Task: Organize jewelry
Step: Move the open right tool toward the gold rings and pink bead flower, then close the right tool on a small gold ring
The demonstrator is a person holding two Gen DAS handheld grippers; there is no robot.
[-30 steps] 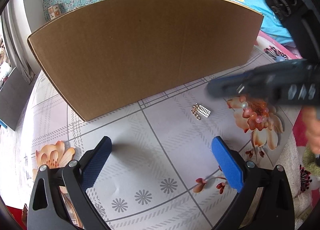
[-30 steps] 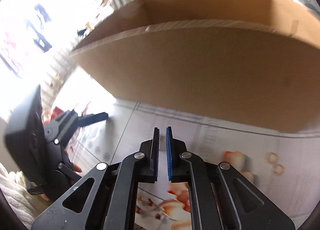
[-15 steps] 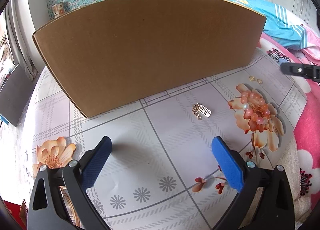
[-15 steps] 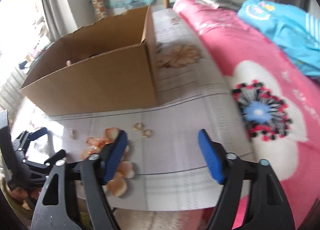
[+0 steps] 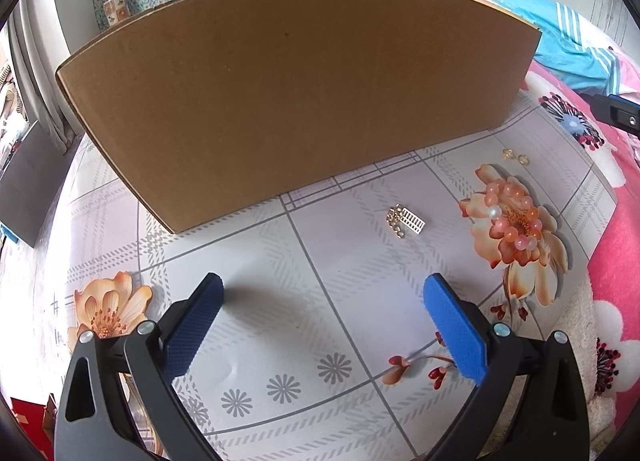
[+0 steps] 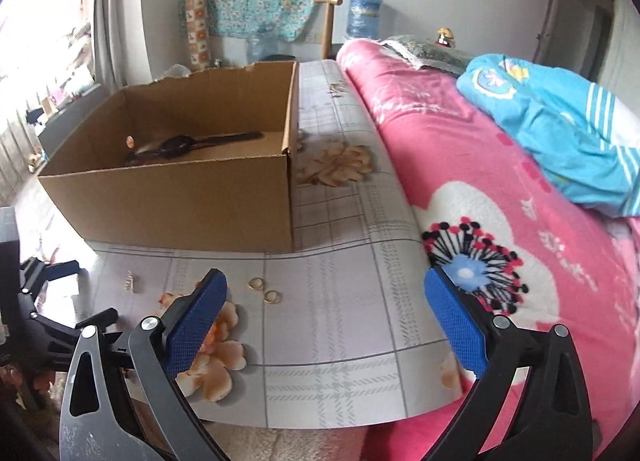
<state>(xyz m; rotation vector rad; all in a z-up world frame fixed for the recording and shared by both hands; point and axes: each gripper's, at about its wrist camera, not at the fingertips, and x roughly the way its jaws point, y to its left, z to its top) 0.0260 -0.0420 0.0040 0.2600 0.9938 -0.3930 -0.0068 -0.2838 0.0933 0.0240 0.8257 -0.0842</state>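
1. Left wrist view: the left gripper (image 5: 320,317) is held low over the floral mat (image 5: 344,285), jaws spread wide, nothing grasped.
2. The gold chain piece (image 5: 405,217) is seen ahead and slightly right of it, near the cardboard box (image 5: 296,93) wall; likely the easiest pick for this side.
3. The bead bracelet (image 5: 512,217) is laid on a printed flower further right, and the two gold rings (image 5: 516,155) lie beyond it near the box corner. All are loose on the mat, not yet boxed.
4. Right wrist view: the right gripper (image 6: 324,313) is held back over the mat's near edge, jaws released, empty.
5. The two gold rings (image 6: 265,289) are just ahead of its left finger (image 6: 196,321); probably the next target.
6. Dark strap-like items (image 6: 192,144) are already inside the open box (image 6: 180,197), so the box is judged to be the collection spot.
7. The pink blanket (image 6: 480,189) lies beside the mat.
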